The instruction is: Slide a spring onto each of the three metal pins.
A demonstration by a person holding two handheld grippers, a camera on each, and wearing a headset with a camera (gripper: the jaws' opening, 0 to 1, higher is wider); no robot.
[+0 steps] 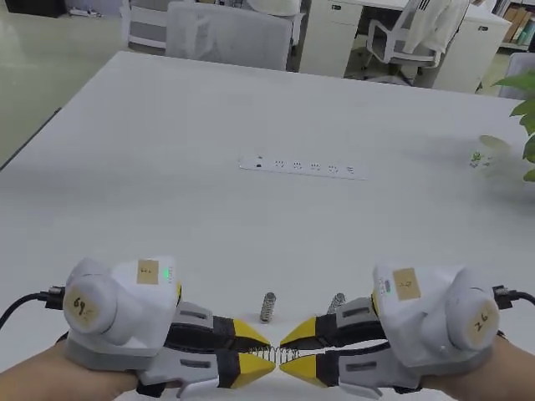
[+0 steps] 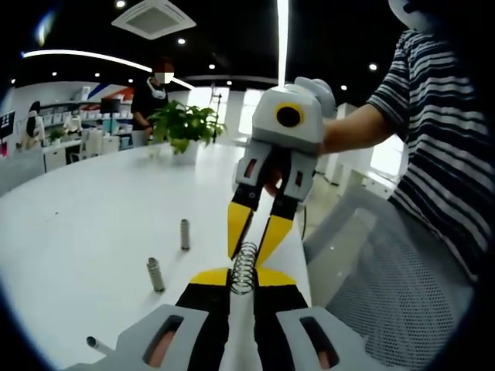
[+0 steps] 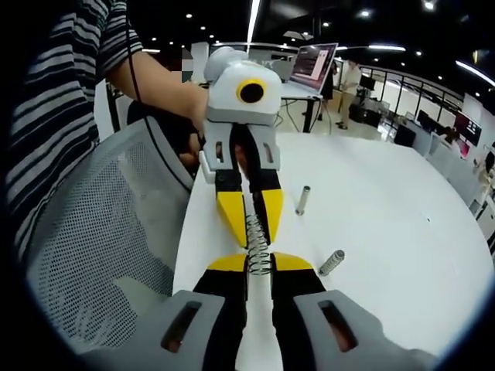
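Head view: left claw (image 1: 264, 357), spring (image 1: 276, 357), right claw (image 1: 287, 357) (open table (image 1: 251, 109) beyond)

**Where everything sits on your counter**

Your left gripper (image 1: 255, 357) and right gripper (image 1: 292, 352) meet tip to tip at the near edge of the counter (image 1: 209, 217). The spring (image 1: 276, 356) spans between them, one end in each pair of jaws. Just behind the jaws two pins stand upright side by side, the left pin (image 1: 267, 307) and the right pin (image 1: 337, 302). A power strip (image 1: 303, 167) lies farther back at mid-counter. A plant (image 1: 527, 125) stands at the far right, and a chair (image 1: 226, 33) sits beyond the far edge.
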